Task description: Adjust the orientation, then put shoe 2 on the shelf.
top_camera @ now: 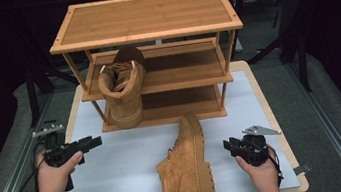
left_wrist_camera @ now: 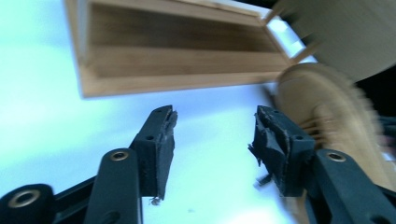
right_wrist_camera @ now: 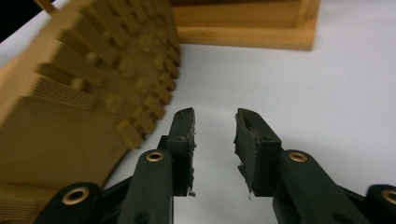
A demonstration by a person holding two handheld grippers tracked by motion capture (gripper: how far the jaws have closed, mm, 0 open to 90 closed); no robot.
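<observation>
1. At the table, I hold my left gripper (top_camera: 95, 141) low over the white mat (top_camera: 119, 179), to the left of the wooden shoe rack (top_camera: 143, 18). Its jaws stand apart with nothing between them.

2. In the left gripper view the same two black jaws frame bare mat, with the rack's bottom shelf (left_wrist_camera: 182, 70) ahead and the toe of a tan boot (left_wrist_camera: 327, 116) blurred at the right edge.

3. My right gripper (top_camera: 228, 147) sits near the table's right front corner, just beside the sole of the boot lying on its side (top_camera: 188, 164). Its jaws are partly apart and grip nothing.

4. The right gripper view looks along those jaws (right_wrist_camera: 212, 126) at empty mat; the lugged sole of the fallen boot (right_wrist_camera: 79, 88) rises close on the left, apart from the pads, and the rack's base (right_wrist_camera: 247, 37) runs across the top.

5. The fallen boot lies on the mat in front of the rack, sole turned toward my right hand (top_camera: 263, 174), toe pointing at the rack and almost touching its bottom shelf.

6. The second boot (top_camera: 122, 85) stands on the rack's middle shelf at the left end, heel and open collar facing me, laces showing at the top.

7. The rack's top shelf is bare wood.

8. My left hand (top_camera: 55, 172) grips its tool well apart from both boots.
</observation>
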